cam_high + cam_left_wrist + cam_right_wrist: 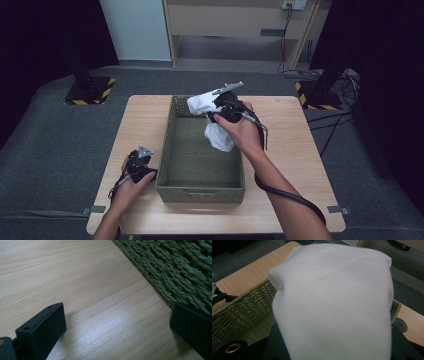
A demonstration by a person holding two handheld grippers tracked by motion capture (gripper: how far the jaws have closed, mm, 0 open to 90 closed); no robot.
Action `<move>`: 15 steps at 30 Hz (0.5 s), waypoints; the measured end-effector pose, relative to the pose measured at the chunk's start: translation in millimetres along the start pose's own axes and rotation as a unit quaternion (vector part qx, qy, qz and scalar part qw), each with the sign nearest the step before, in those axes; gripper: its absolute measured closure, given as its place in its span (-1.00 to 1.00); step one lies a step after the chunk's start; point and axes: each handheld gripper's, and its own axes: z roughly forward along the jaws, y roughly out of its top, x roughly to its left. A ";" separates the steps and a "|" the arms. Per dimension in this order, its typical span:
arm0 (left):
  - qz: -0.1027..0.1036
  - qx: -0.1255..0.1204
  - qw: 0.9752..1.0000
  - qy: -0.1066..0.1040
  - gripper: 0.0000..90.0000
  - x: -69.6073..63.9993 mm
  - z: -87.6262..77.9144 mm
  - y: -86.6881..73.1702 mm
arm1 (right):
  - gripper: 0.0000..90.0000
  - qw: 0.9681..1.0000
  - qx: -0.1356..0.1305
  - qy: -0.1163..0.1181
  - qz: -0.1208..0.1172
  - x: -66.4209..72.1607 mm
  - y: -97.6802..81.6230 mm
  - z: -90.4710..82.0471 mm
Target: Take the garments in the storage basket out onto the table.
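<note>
Right gripper (212,111) pinching a white cloth (216,131) above the green woven basket (200,189); left gripper (141,162) spread, resting on the desk (140,120) near its left edge, beside the basket.

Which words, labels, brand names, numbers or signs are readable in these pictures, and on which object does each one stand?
None can be read: the white cloth, the woven basket, the table and both grippers carry no visible text.
The yellow-black stripes on the stand bases are a warning pattern, not writing.
</note>
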 end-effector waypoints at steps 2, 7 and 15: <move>0.000 0.000 1.000 0.000 -1.00 0.0 0.0 0.0 | 0.15 1.000 -0.001 -0.002 0.001 -2.2 -0.5 -2.2; 0.000 0.000 1.000 0.000 -1.00 0.0 0.0 0.0 | 0.15 1.000 -0.007 -0.004 0.008 -9.2 -0.9 -9.9; 0.000 0.000 1.000 0.000 -1.00 -0.1 0.0 0.0 | 0.15 1.000 -0.010 -0.005 0.007 -13.4 -1.7 -19.9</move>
